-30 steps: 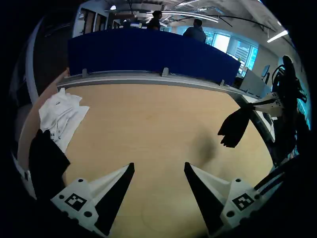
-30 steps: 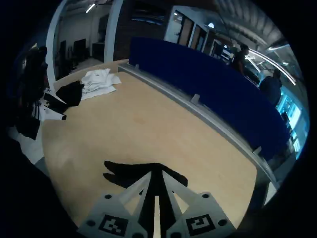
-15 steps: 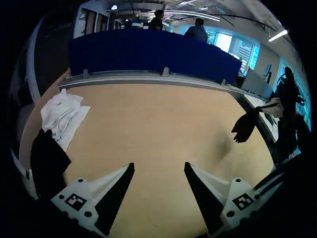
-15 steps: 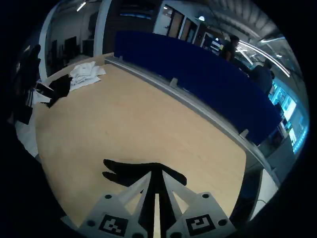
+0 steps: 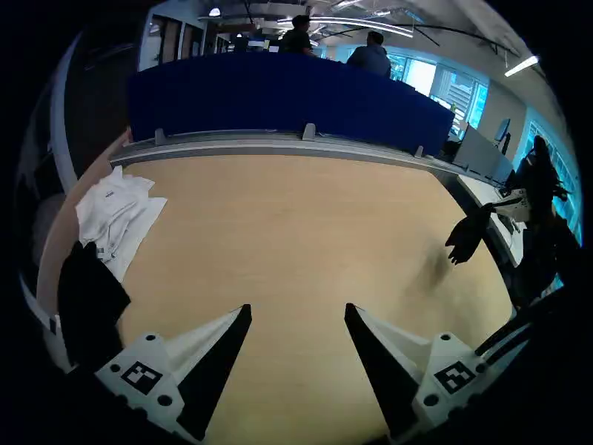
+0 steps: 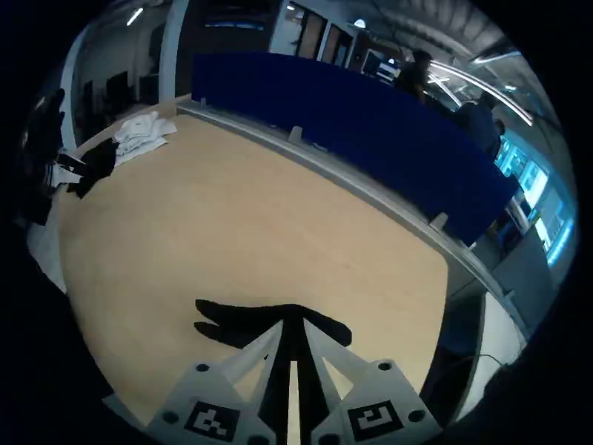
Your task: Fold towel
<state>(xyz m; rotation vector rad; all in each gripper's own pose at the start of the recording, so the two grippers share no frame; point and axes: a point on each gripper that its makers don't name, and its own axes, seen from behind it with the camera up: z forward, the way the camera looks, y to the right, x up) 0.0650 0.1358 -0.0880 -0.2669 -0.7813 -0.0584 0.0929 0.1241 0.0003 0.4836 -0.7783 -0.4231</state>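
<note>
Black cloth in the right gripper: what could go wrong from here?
1. The right gripper holds the black cloth bunched at one spot, jaws closed; it could slip out.
2. It hangs near the table edge, so a drop might land off the table.
3. The left gripper is open and far off, so it cannot help yet.

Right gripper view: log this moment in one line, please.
left gripper: open, above table | right gripper: shut on black cloth, held off table | white cloth pile: at table edge
</note>
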